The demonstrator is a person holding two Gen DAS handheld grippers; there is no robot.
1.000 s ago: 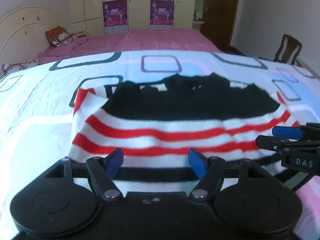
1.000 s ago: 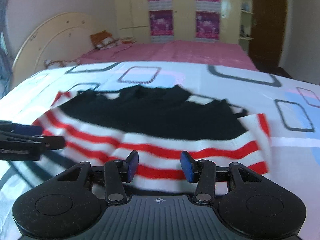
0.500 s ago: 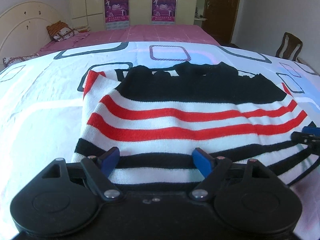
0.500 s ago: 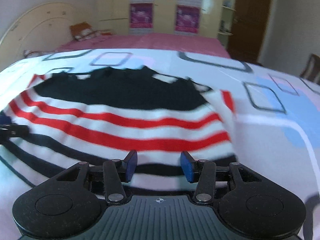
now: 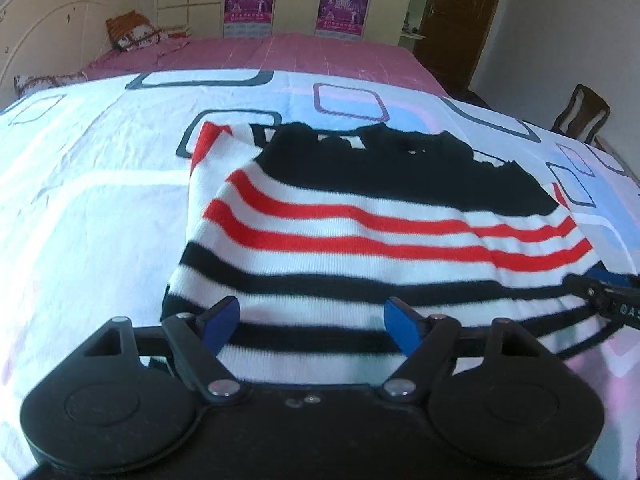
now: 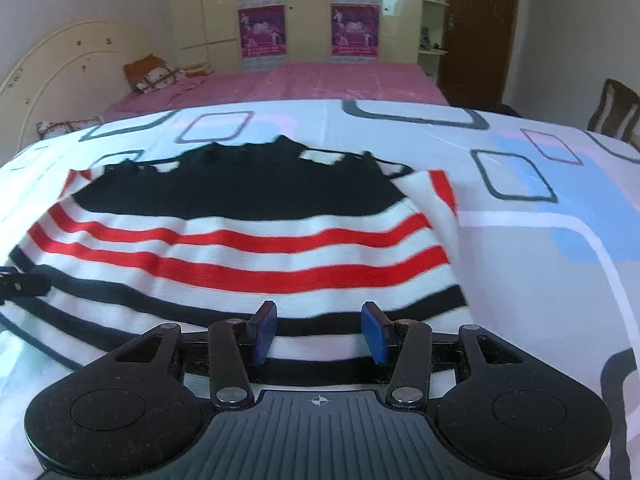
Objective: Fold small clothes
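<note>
A small knit sweater [image 5: 360,240] with a black top, red stripes and black stripes on white lies flat on the patterned bedsheet [image 5: 80,200]; it also shows in the right wrist view [image 6: 248,248]. My left gripper [image 5: 312,320] is open over the sweater's near left hem, holding nothing. My right gripper [image 6: 318,330] is open over the near right hem, holding nothing. The right gripper's tip [image 5: 608,292] shows at the right edge of the left wrist view, and the left gripper's tip [image 6: 20,284] at the left edge of the right wrist view.
A pink bed [image 5: 260,52] with a pillow [image 5: 132,32] and a cream headboard [image 5: 44,20] stands behind the sheet. A wardrobe with posters [image 6: 308,8] and a dark door [image 6: 476,28] line the back wall. A wooden chair [image 5: 584,114] stands at the right.
Both grippers have drawn back toward the sweater's near hem, so more of the black-striped lower part shows. Both stayed open.
</note>
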